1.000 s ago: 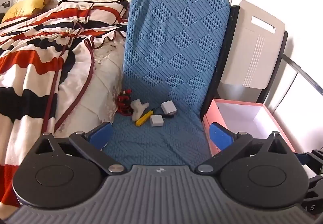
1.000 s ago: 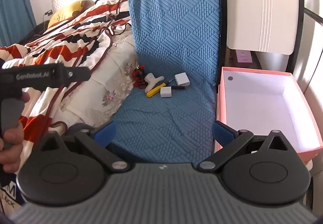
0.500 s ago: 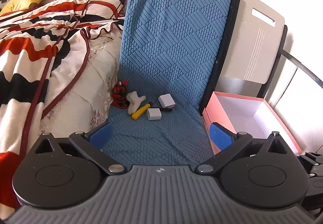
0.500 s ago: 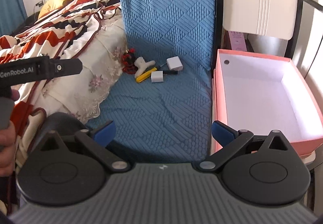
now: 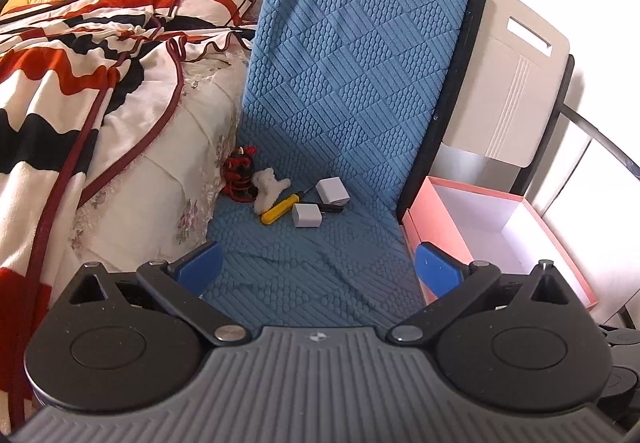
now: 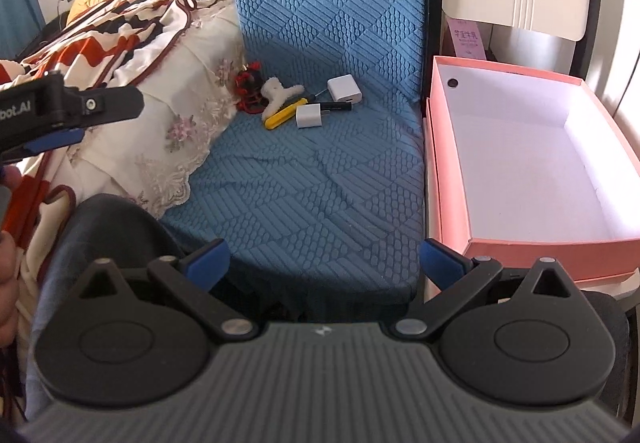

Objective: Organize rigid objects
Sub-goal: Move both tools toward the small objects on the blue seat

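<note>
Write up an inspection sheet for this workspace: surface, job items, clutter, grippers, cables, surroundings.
Surface: blue quilted chair seat.
Job's things: two white chargers, yellow-handled tool, white claw clip and red-black item bunched at the seat's back; pink box beside the chair, nothing inside.
Clutter: nothing seen.
Grippers: left gripper and right gripper open, holding nothing.
Cables: nothing seen for certain.
Surroundings: striped blanket on the bed, left.
</note>
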